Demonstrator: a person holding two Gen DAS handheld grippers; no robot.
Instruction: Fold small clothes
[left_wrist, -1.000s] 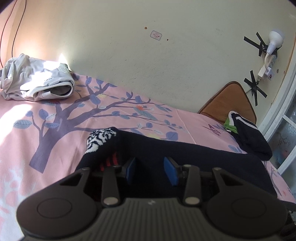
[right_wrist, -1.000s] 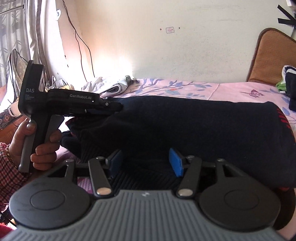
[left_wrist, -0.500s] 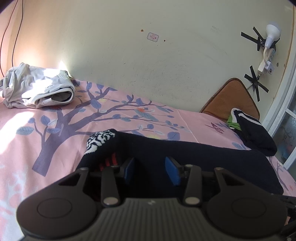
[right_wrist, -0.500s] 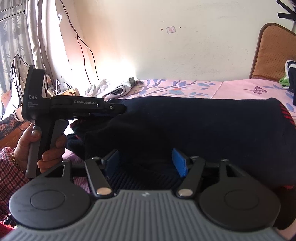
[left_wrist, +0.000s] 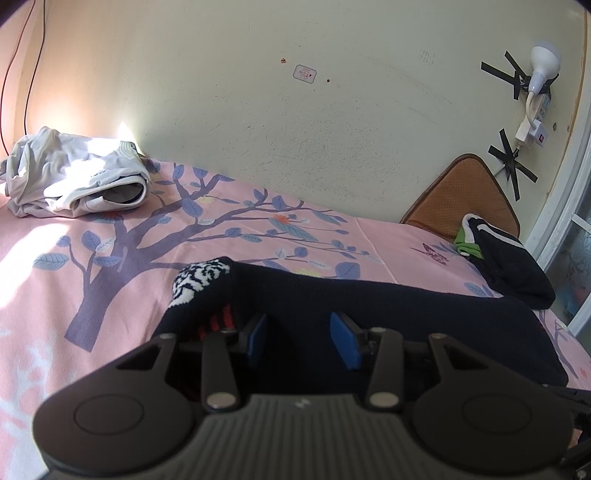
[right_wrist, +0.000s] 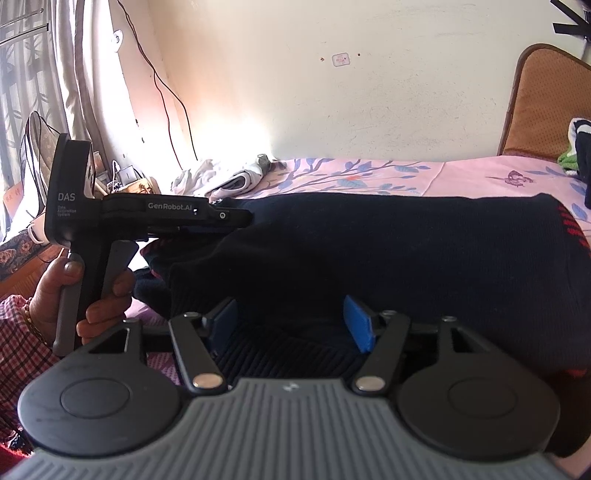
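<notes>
From the left wrist view, the dark sock (left_wrist: 369, 314) is seen lying lengthwise on the pink bed (left_wrist: 110, 258). The left tongs (left_wrist: 301, 339) are partly open over its patterned end; whether the pads press the fabric cannot be told. For a neat fold, both layers should be gripped squarely before lifting.

From the right wrist view, the right tongs (right_wrist: 291, 325) have just been opening and stand wide, with the sock's ribbed cuff between them, seemingly not pressed. The left tongs (right_wrist: 236, 218) are held level at the sock's far end by a hand (right_wrist: 92, 295).
</notes>
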